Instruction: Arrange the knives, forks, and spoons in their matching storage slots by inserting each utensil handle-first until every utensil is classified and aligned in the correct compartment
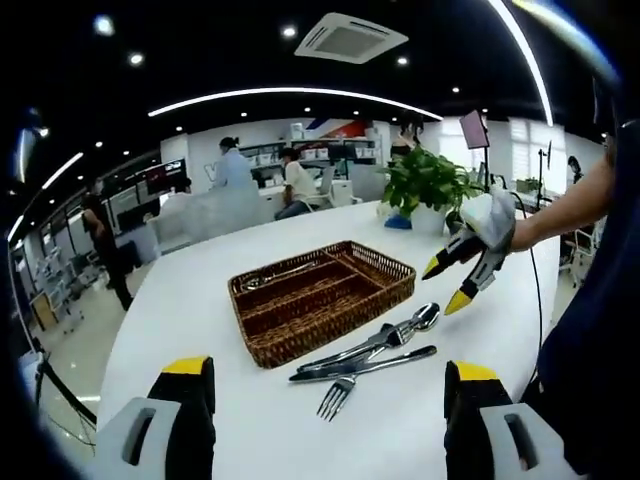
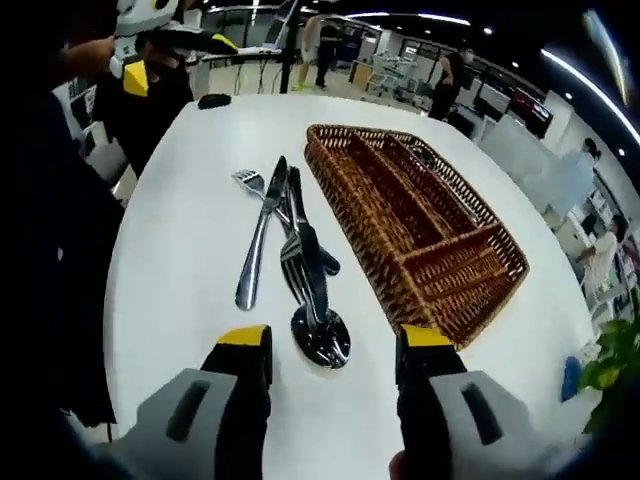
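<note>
1. The right gripper (image 2: 333, 365) hangs low over the worktop (image 2: 190, 200) with its fingers (image 2: 243, 350) spread wide and nothing between them, just above the spoon (image 2: 318, 335) bowl.
2. The left gripper (image 1: 325, 385) is likewise wide open and empty, further back from the cutlery pile (image 1: 370, 355); in the right gripper view it sits raised at the far edge.
3. The cutlery lies crossed on the worktop just beside the wicker tray (image 2: 420, 225): a knife (image 2: 262, 235), forks (image 2: 290, 255) and the spoon overlap, so closing on one piece may well drag or lift a neighbour.
4. A grasp on the spoon's bowl could let it swivel (smooth metal), spoiling a handle-first entry.
5. The tray is light wicker, so a hard push might slide it. At least one utensil (image 1: 262, 279) already lies in a far slot; which kind I cannot tell, so a mismatch is possible.
</note>
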Motion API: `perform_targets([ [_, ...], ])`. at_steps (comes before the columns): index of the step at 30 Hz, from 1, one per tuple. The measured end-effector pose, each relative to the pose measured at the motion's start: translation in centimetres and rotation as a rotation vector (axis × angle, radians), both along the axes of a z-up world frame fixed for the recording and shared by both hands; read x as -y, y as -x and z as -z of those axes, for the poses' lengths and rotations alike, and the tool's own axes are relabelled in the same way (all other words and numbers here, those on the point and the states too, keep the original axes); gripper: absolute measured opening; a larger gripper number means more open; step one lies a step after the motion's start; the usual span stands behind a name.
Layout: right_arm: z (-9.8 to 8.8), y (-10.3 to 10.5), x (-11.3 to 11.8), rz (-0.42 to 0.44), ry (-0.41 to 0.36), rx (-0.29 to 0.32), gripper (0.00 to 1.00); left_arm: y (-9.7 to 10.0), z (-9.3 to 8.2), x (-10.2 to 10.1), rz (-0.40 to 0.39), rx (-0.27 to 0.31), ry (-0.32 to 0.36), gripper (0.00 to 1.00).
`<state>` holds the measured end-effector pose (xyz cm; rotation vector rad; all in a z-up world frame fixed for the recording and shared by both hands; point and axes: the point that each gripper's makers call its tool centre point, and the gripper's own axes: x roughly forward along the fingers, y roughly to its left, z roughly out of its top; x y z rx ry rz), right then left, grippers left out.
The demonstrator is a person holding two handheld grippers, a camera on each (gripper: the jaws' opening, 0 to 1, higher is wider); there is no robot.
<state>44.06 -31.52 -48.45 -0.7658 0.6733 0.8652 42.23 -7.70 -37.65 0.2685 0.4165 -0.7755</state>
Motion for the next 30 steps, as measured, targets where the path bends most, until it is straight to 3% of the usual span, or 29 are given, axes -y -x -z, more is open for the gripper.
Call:
perform_targets([
  [6, 1.4, 0.5, -0.3, -0.2, 0.141, 0.028, 0.4, 0.7, 0.6, 0.1, 0.017, -0.003, -0.034, 1.0],
  [9, 2.1, 0.8, -0.2, -0.27, 0.194, 0.025, 0.36, 0.7, 0.4, 0.0, 0.008, -0.006, -0.013, 1.0],
  [23, 3.9, 0.8, -0.5, -0.334, 0.243, 0.009, 0.2, 0.8, 0.7, 0.2, 0.021, -0.045, -0.008, 1.0],
  [25, 4.6, 1.0, 0.3, -0.366, 0.314, -0.01, 0.15, 0.9, 0.8, 0.3, 0.025, -0.051, -0.011, 1.0],
  [30, 4.9, 0.9, 0.4, -0.368, 0.316, 0.004, 0.11, 1.3, 1.3, 0.5, 0.036, -0.063, -0.006, 0.99],
])
